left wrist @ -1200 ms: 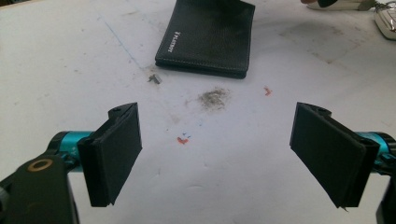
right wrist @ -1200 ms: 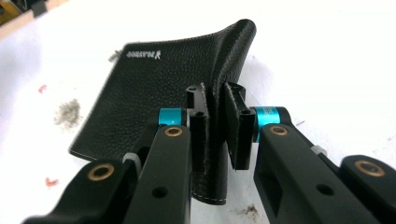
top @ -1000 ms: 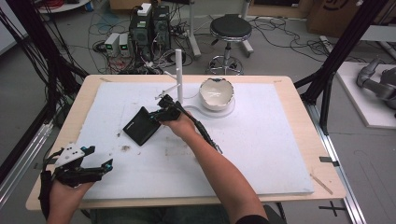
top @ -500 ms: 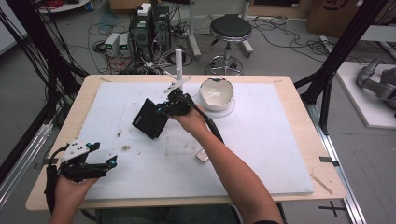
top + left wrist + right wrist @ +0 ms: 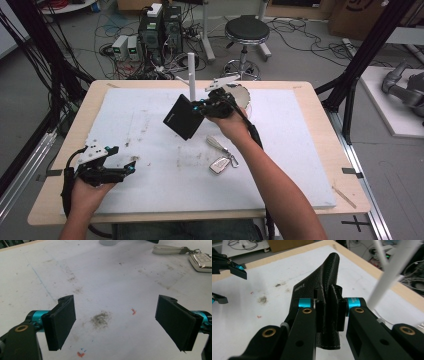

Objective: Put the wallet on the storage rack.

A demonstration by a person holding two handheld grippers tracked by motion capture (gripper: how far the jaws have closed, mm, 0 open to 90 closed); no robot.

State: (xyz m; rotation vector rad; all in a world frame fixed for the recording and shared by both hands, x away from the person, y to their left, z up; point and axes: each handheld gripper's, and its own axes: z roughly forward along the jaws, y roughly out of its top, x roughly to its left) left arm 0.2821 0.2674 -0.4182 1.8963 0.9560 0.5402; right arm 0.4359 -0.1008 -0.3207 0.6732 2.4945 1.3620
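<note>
Black wallet (image 5: 182,116) tilted, long axis diagonal

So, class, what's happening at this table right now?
A person works with a gripper in each hand. The right gripper is shut on a black leather pouch, held up above the white mat. The left gripper waits open near the mat's left edge. A car key lies on the mat.
</note>
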